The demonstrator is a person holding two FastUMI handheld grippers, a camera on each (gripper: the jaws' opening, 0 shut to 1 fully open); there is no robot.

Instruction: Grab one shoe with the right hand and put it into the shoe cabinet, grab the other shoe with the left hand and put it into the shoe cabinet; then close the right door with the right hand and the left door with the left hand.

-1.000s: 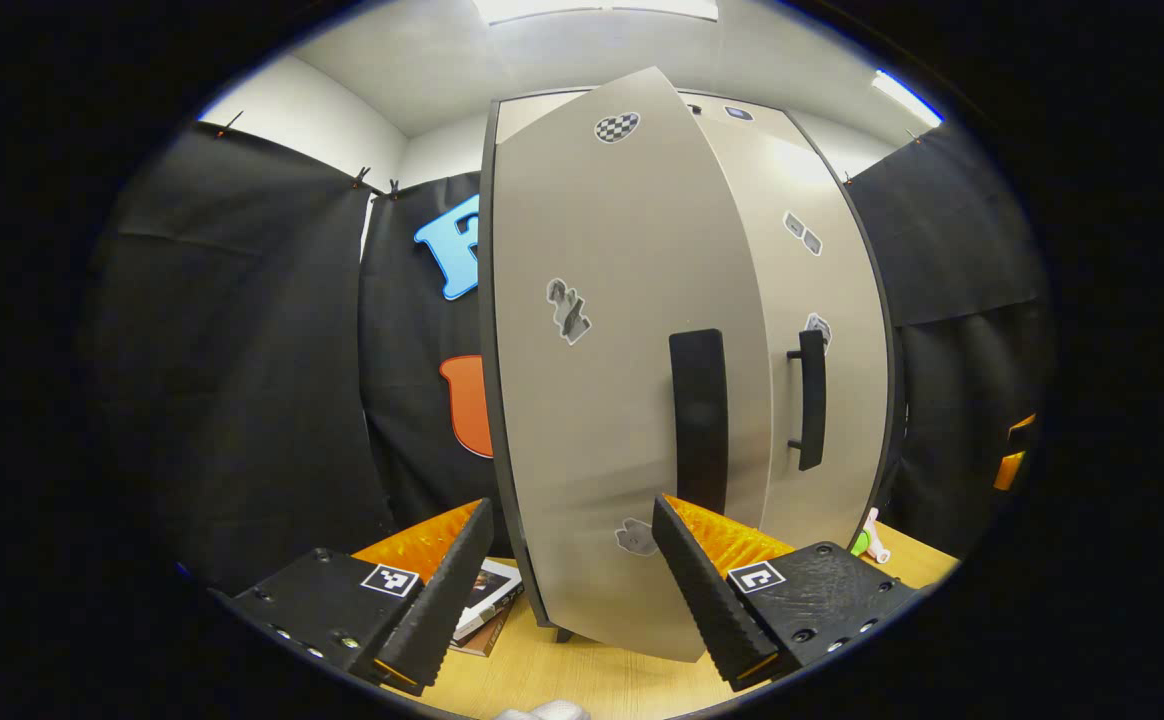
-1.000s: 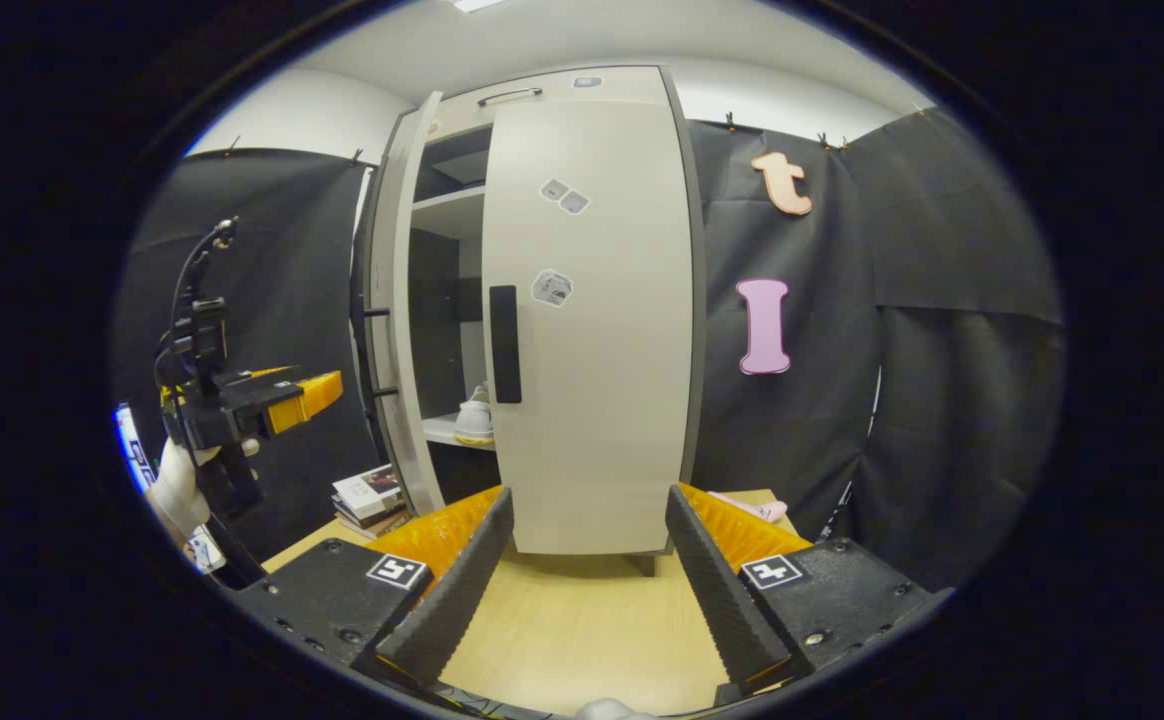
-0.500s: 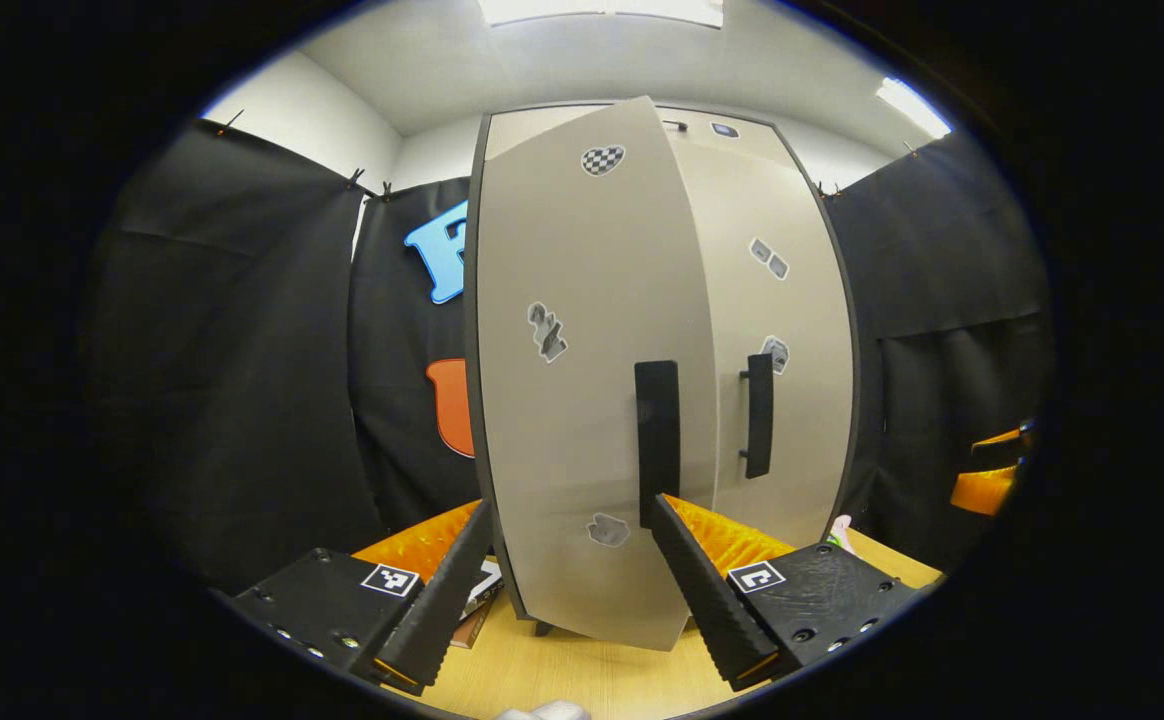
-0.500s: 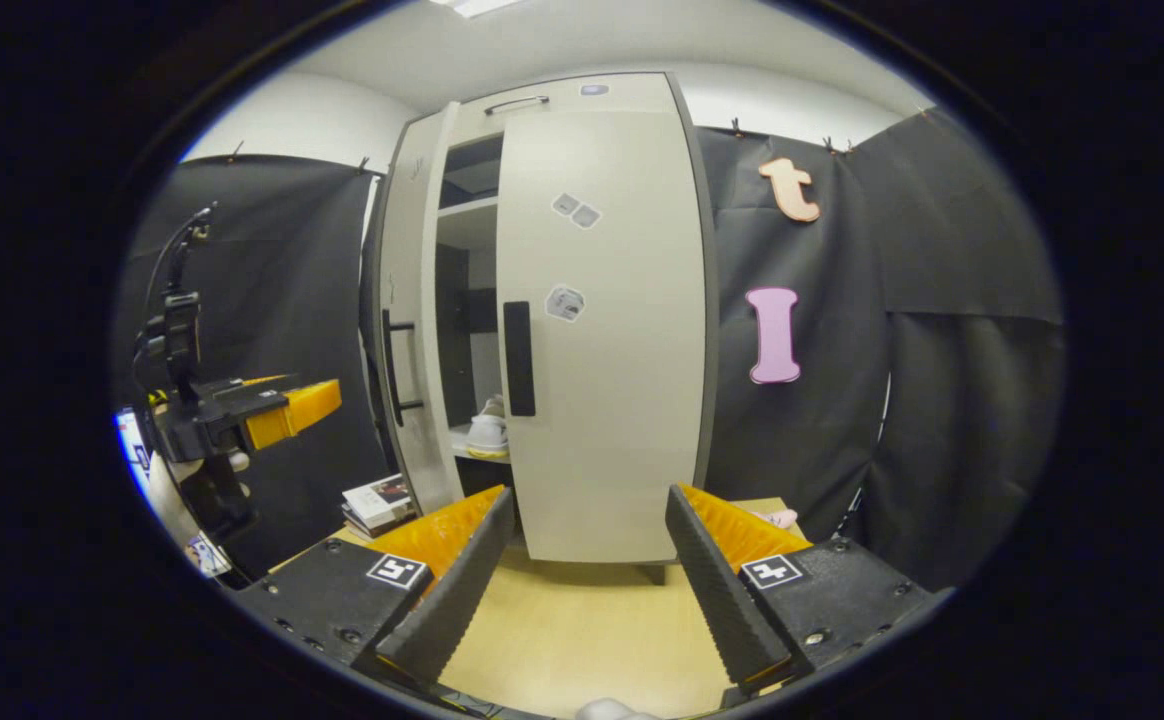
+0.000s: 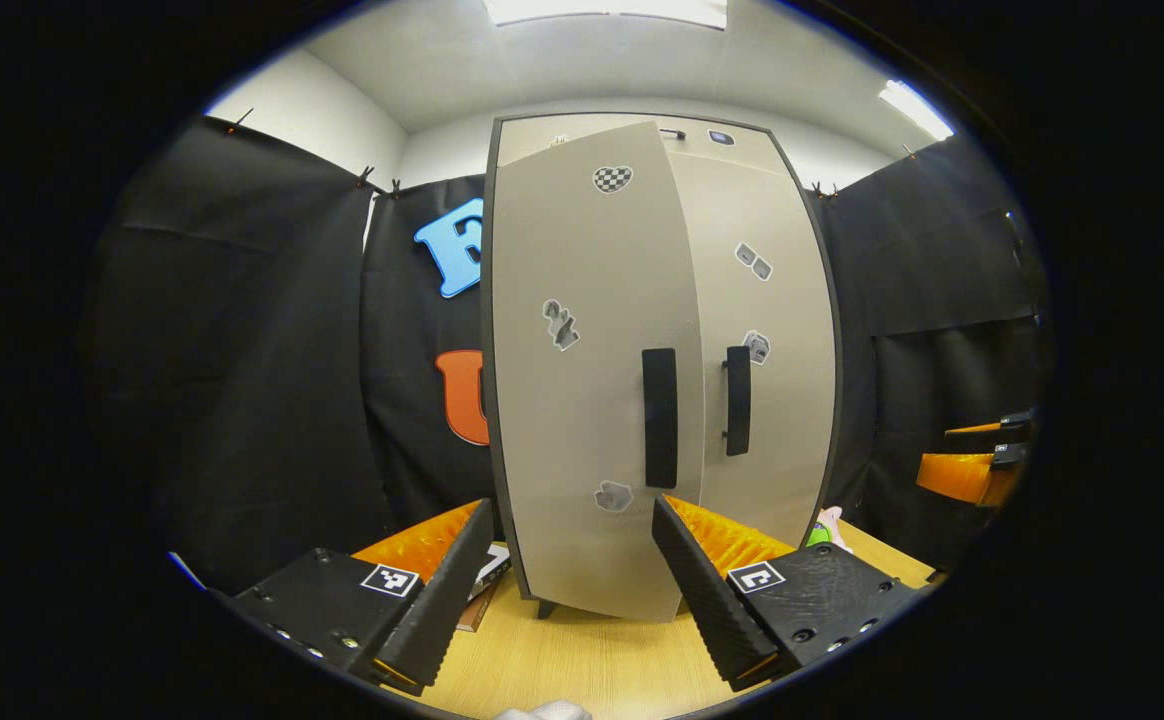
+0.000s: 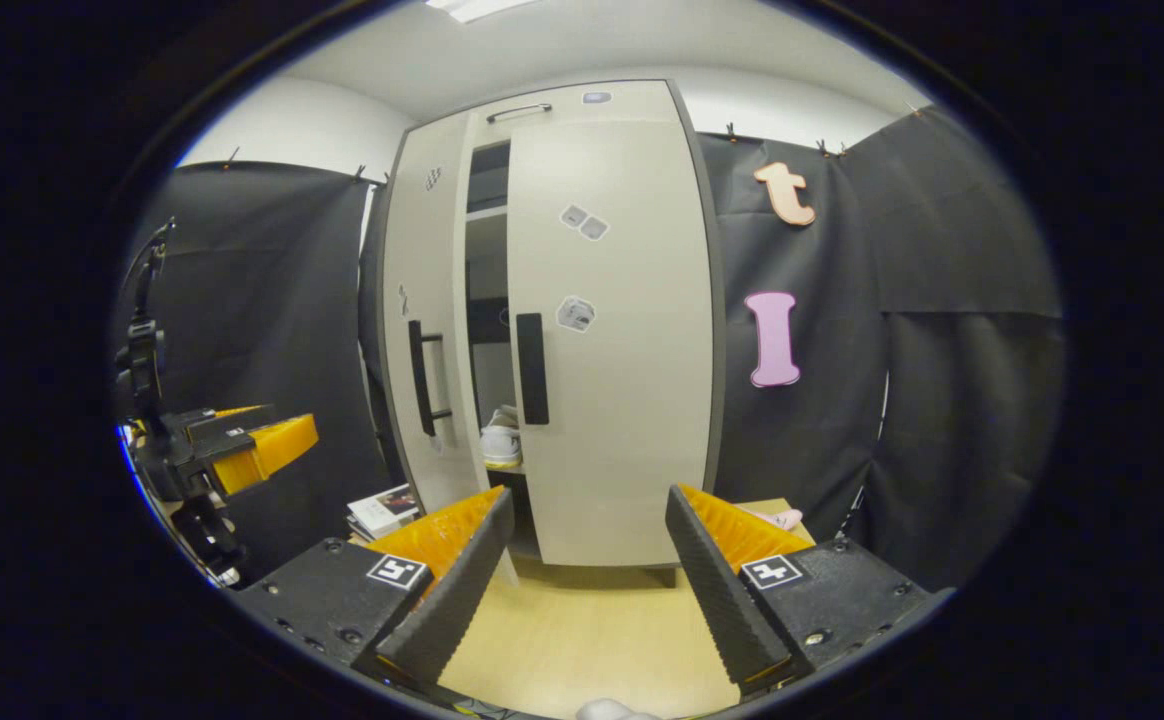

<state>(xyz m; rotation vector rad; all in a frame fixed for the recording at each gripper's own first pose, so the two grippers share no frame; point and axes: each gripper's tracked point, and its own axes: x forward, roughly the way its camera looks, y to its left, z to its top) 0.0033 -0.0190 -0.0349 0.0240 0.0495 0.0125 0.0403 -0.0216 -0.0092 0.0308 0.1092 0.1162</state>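
Observation:
The tall grey shoe cabinet point(image 5: 702, 135) stands on the wooden table. Its right door point(image 6: 612, 340) is shut. Its left door point(image 5: 582, 400) is almost shut, a narrow gap remaining. Through that gap, in the right gripper view, a white shoe point(image 6: 500, 443) sits on a shelf inside. My left gripper point(image 5: 572, 505) is open just in front of the left door, apart from its black handle point(image 5: 659, 417). My right gripper point(image 6: 588, 495) is open and empty, set back from the right door. Each gripper also appears at the edge of the other's view: left gripper point(image 6: 262, 447), right gripper point(image 5: 972, 465).
A stack of books point(image 6: 382, 510) lies on the table left of the cabinet. A small pink thing point(image 6: 777, 517) lies at its right foot. The light wooden table point(image 6: 582, 640) extends in front of the cabinet. Black cloth walls surround the booth.
The left door has swung from half open to nearly shut. The left gripper has drawn back from the door. The right gripper has backed away a little.

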